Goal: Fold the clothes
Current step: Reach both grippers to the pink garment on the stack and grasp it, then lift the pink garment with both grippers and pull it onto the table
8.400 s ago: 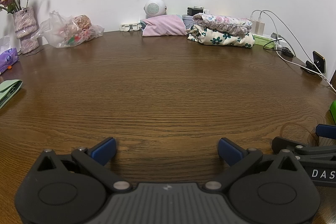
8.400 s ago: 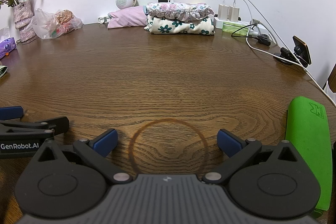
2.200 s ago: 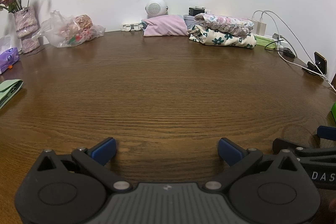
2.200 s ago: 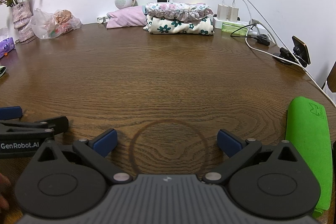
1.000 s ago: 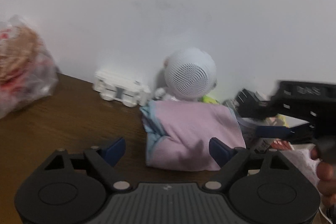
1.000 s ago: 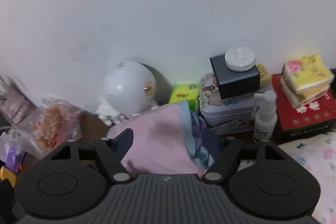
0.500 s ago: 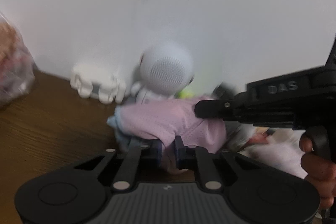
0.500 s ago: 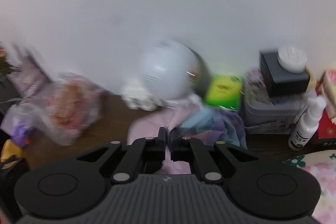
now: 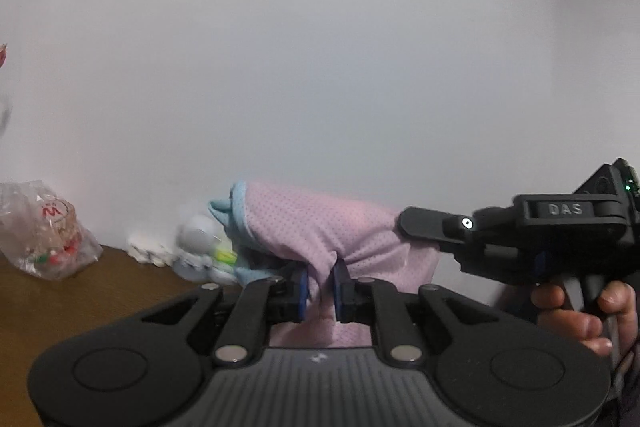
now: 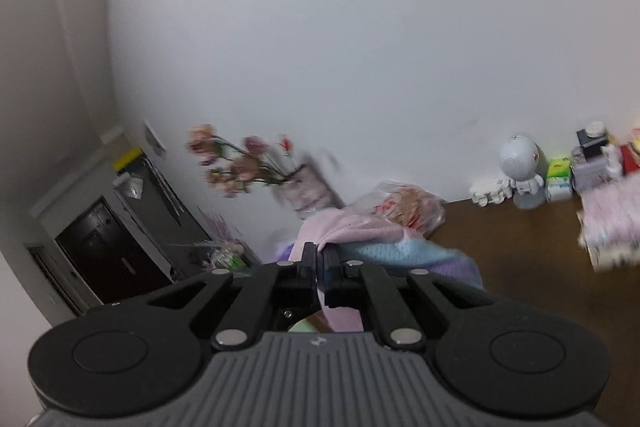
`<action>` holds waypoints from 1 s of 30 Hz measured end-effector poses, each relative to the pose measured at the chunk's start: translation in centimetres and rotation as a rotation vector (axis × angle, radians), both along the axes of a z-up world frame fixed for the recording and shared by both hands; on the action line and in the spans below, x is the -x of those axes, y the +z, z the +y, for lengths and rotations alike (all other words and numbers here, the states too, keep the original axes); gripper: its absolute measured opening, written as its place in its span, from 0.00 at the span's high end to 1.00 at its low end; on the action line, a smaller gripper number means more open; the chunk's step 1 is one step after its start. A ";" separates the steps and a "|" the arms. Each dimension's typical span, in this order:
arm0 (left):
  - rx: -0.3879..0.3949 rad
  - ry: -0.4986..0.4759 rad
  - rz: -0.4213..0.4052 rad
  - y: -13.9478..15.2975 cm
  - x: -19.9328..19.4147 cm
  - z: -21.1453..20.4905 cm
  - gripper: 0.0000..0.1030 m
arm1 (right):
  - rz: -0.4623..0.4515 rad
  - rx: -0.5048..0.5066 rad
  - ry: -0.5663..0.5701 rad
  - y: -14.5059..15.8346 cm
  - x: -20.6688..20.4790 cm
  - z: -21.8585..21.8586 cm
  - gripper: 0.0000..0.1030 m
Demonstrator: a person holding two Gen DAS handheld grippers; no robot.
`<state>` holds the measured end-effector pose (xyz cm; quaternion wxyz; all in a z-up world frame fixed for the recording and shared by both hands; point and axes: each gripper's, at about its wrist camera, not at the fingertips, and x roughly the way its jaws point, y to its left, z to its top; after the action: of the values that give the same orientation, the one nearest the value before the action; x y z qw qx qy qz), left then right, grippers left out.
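Note:
A pink mesh garment with light blue trim is lifted off the brown table, held between both grippers. My left gripper is shut on a fold of its pink cloth. My right gripper is shut on another part of the pink garment, whose blue and purple parts hang below it. The right gripper also shows from the side in the left wrist view, pinching the garment's right end, with a hand on its handle.
A clear plastic bag of items lies at the table's back left. A white round speaker, a white power strip, a vase of pink flowers and a folded floral stack stand along the wall. A dark cabinet is far left.
Both grippers, closed on the pink garment half a second ago, have lifted it up and away from the speaker and back wall. The right wrist view has swung left.

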<state>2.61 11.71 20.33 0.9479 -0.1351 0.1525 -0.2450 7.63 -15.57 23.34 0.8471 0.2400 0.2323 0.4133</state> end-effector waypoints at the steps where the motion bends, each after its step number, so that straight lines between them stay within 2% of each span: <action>1: -0.009 -0.012 0.013 -0.7 1.7 -0.5 0.86 | -0.013 -0.007 -0.022 -0.7 2.7 -0.5 0.97; 3: -0.037 -0.026 0.065 -2.8 3.9 -1.9 0.86 | 0.010 0.002 -0.082 -3.3 5.7 -1.1 0.97; 5: -0.094 -0.022 0.175 -6.5 3.5 -3.7 0.86 | 0.075 0.046 -0.161 -7.3 5.9 -1.4 0.97; 6: -0.129 -0.016 0.222 -8.4 3.1 -4.5 0.86 | 0.099 0.104 -0.208 -9.3 5.2 -1.4 0.97; 8: -0.232 0.039 0.268 -11.4 3.5 -5.4 0.85 | 0.120 0.296 -0.326 -12.9 4.3 -1.4 0.95; 9: -0.287 0.078 0.275 -12.4 4.1 -5.4 0.83 | 0.123 0.391 -0.410 -14.3 4.4 -1.7 0.90; 10: -0.307 0.095 0.264 -12.9 5.4 -5.0 0.72 | 0.121 0.447 -0.477 -15.2 5.1 -2.5 0.75; 11: -0.277 0.086 0.240 -13.0 7.1 -4.2 0.51 | 0.115 0.444 -0.485 -15.6 6.3 -3.5 0.64; 12: -0.231 0.068 0.213 -13.1 8.9 -3.2 0.40 | 0.105 0.414 -0.468 -15.8 7.7 -4.7 0.42; 13: -0.188 0.052 0.195 -13.4 10.3 -2.3 0.23 | 0.095 0.385 -0.450 -16.1 9.2 -5.9 0.34; 15: -0.146 0.016 0.174 -13.9 12.6 -1.0 0.20 | 0.072 0.376 -0.371 -16.6 12.0 -7.1 0.34; 18: -0.211 -0.007 0.187 -15.4 13.7 -0.8 0.19 | 0.037 0.428 -0.210 -18.3 15.5 -6.6 0.34; 20: -0.292 0.025 0.249 -16.8 13.5 -1.9 0.19 | 0.070 0.473 -0.150 -19.9 16.7 -5.4 0.34; 21: -0.302 0.041 0.285 -17.2 13.1 -2.3 0.19 | 0.089 0.491 -0.141 -20.7 16.8 -4.9 0.34; 23: -0.276 0.045 0.333 -17.7 12.8 -2.9 0.20 | 0.125 0.525 -0.144 -22.0 16.7 -4.0 0.38; 25: -0.219 0.020 0.346 -17.9 12.7 -3.1 0.21 | 0.104 0.538 -0.159 -22.5 16.7 -3.4 0.45; 26: -0.199 0.010 0.353 -18.1 12.6 -3.4 0.24 | 0.089 0.552 -0.160 -22.6 16.6 -3.1 0.49; 27: -0.194 0.000 0.362 -18.3 12.4 -3.9 0.28 | 0.072 0.568 -0.162 -22.7 16.6 -2.8 0.59; 28: -0.210 -0.011 0.375 -18.6 12.2 -4.5 0.39 | 0.051 0.588 -0.162 -22.8 16.8 -2.4 0.70; 29: -0.237 -0.013 0.376 -18.9 12.1 -5.3 0.58 | 0.026 0.609 -0.162 -23.0 17.0 -1.9 0.77; 30: -0.266 -0.012 0.371 -19.1 12.0 -6.1 0.68 | 0.002 0.625 -0.160 -23.2 17.2 -1.5 0.87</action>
<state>-9.43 5.65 1.24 0.9116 -0.0507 0.3560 -0.1991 -9.59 -17.12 0.19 0.9094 -0.0138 0.3293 0.2539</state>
